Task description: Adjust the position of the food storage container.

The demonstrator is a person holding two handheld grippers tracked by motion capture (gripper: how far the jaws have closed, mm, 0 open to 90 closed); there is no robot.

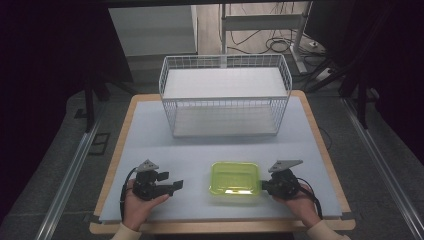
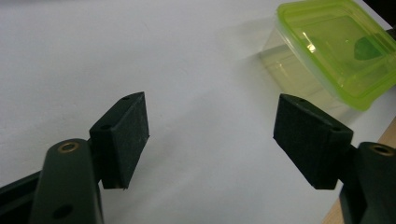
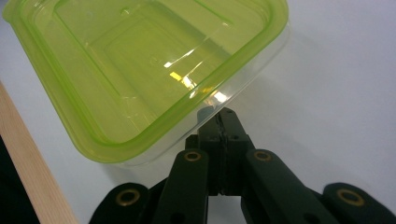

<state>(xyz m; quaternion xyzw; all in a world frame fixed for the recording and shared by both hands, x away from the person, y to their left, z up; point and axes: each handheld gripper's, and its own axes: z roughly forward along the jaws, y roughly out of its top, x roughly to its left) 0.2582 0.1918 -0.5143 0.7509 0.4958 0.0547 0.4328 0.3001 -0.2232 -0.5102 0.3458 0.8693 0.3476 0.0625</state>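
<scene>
Container: a lidded green container (image 1: 235, 178) sat on the surface (image 1: 150, 140), in front of the wire basket (image 1: 225, 95), between the two tongs
Left tongs (image 1: 177, 186): spread wide, empty, well apart from the container
Right tongs (image 3: 224, 126): pressed together, tips at or just under the container's rim; contact cannot be told
Handling: probably light, thin, see-through plastic, apparently empty, smooth, likely to slide or flex
Hold: best pinched at the stiffer lid rim or squeezed across opposite sides
</scene>
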